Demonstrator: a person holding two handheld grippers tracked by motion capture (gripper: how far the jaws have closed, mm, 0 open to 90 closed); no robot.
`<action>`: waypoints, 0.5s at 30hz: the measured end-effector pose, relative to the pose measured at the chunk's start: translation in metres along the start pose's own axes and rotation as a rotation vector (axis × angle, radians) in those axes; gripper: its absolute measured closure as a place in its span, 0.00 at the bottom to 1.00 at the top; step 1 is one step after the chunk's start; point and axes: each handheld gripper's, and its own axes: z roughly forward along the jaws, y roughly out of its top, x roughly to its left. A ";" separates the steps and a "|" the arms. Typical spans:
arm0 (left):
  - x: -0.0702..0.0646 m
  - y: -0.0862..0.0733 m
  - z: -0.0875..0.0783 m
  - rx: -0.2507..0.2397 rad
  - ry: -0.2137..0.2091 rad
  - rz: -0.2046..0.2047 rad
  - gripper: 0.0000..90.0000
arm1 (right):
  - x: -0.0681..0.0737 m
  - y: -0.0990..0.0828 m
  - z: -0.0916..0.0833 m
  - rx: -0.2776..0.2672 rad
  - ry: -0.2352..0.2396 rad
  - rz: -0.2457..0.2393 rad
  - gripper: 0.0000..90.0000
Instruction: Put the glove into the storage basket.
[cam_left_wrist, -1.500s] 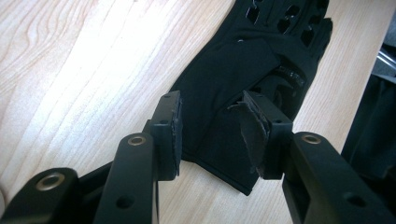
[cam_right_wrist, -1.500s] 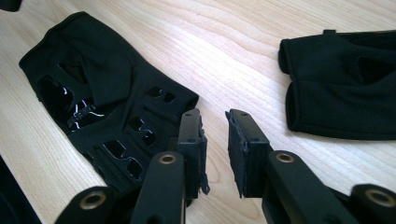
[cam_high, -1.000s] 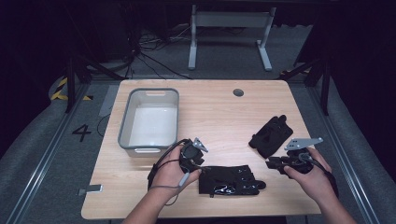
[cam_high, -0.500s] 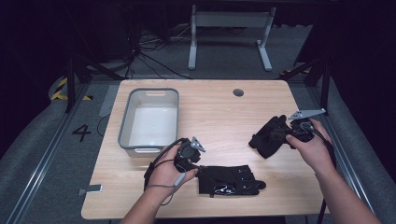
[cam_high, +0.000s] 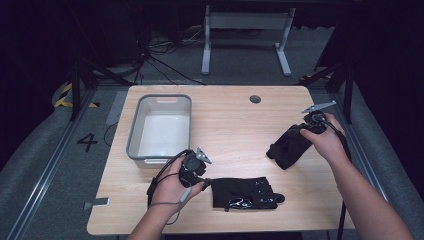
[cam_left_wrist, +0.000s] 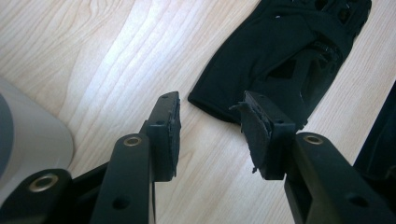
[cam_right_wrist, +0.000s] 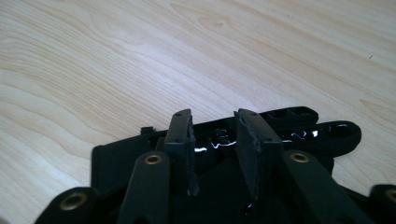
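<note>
Two black fabric gloves lie on the light wooden desk (cam_high: 230, 125).

Near glove: the flat black fingerless glove (cam_high: 245, 192) lies spread at the desk's near edge, cuff toward the left gripper (cam_high: 200, 172), fingers pointing away to the right. In the left gripper view the same glove (cam_left_wrist: 285, 51) lies just ahead of the jaws and to their right. Its cuff edge reaches to the tip of the right-hand jaw; whether it touches there I cannot tell. Jaws stand about half open over bare wood, nothing between the pads, no hold on the glove. The person's left hand (cam_high: 170, 187) carries the gripper low, close to the near corner of the grey plastic bin (cam_high: 132, 132), whose rounded corner shows at the left edge of the left gripper view.

Far glove: the crumpled black glove (cam_high: 287, 147) lies near the desk's right side, well apart from the first. The right gripper (cam_high: 307, 131) sits at its far right end, held by the right hand (cam_high: 327, 142). In the right gripper view the glove (cam_right_wrist: 299, 133) lies directly under and ahead of the jaws, shiny lettering showing between them. Jaws have just been opening and stand partly apart, the glove fabric below the gap, pads not pressing on it.
</note>
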 end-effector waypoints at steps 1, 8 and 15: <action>0.000 -0.001 0.000 0.001 0.006 -0.002 0.64 | -0.002 0.000 0.004 0.016 -0.003 0.002 0.72; 0.001 -0.004 0.002 0.011 -0.003 -0.013 0.63 | -0.009 -0.003 0.028 0.078 -0.013 0.001 0.66; 0.000 -0.002 0.005 0.014 -0.013 -0.011 0.63 | -0.010 -0.005 0.041 0.101 -0.028 0.000 0.63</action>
